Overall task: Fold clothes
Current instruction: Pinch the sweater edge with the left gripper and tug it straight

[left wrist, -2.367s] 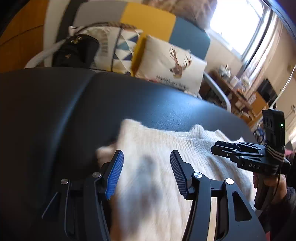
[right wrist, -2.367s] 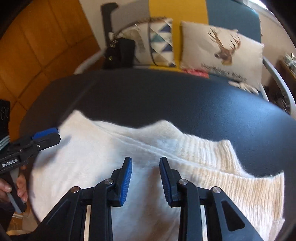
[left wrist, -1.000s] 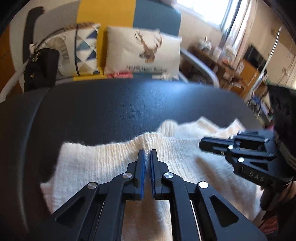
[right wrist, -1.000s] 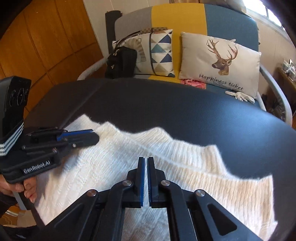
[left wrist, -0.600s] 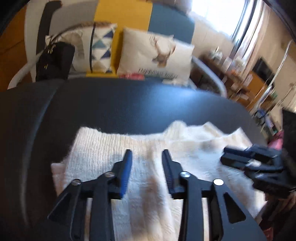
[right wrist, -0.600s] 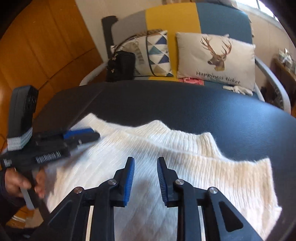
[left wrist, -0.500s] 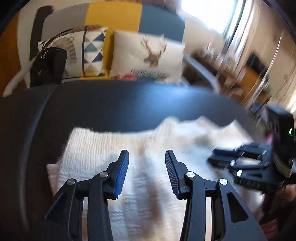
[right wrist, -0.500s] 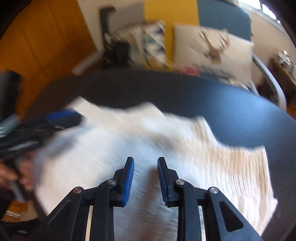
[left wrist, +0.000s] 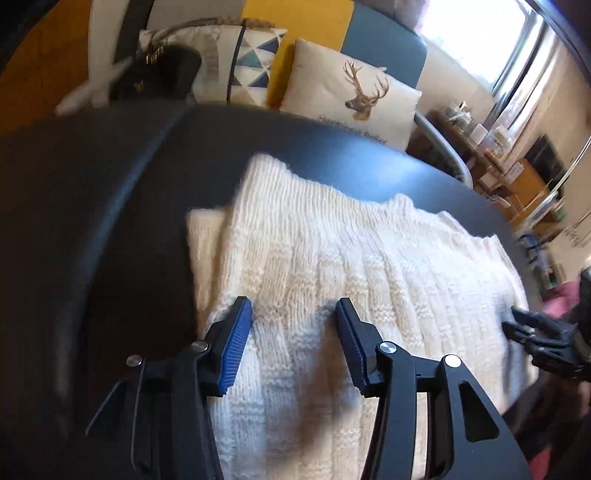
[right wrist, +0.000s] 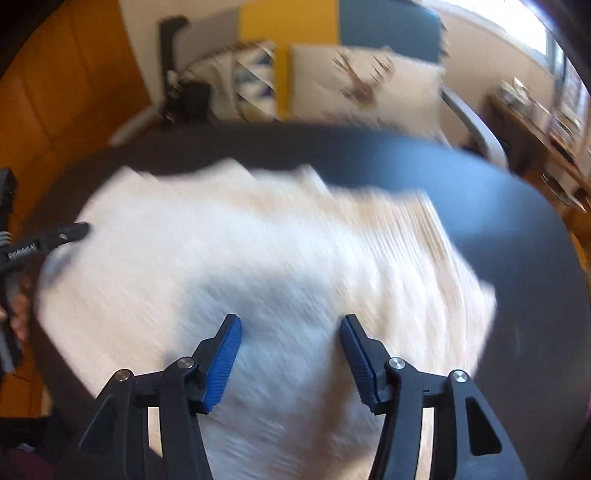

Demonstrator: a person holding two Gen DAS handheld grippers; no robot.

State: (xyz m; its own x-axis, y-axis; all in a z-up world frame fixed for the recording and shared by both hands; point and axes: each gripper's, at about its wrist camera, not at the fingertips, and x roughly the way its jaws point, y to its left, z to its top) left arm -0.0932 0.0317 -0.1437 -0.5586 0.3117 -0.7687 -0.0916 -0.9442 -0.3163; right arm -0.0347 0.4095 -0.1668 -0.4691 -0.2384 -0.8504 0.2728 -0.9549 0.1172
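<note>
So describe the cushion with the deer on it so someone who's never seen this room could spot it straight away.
Look past the black table to the yellow and blue sofa behind it. Two cushions lean on the backrest: the cream deer cushion is the right one, printed with a brown antlered stag's head above a line of script, unlike the triangle-patterned cushion beside it.

The right gripper (right wrist: 291, 328) hangs over a white knit sweater (right wrist: 258, 258), its blue-padded jaws opening with nothing pinched between them. The sweater lies spread on a dark table (right wrist: 517, 221), blurred, and reaches out ahead and to both sides of the gripper. Far to its left, the tip of the left gripper (right wrist: 75, 230) pokes in at the sweater's edge. Beyond the table, ahead, a sofa (right wrist: 388, 29) carries a deer pillow (right wrist: 362, 81), a triangle-patterned pillow (right wrist: 255, 81) and a black bag (right wrist: 192, 99).
</note>
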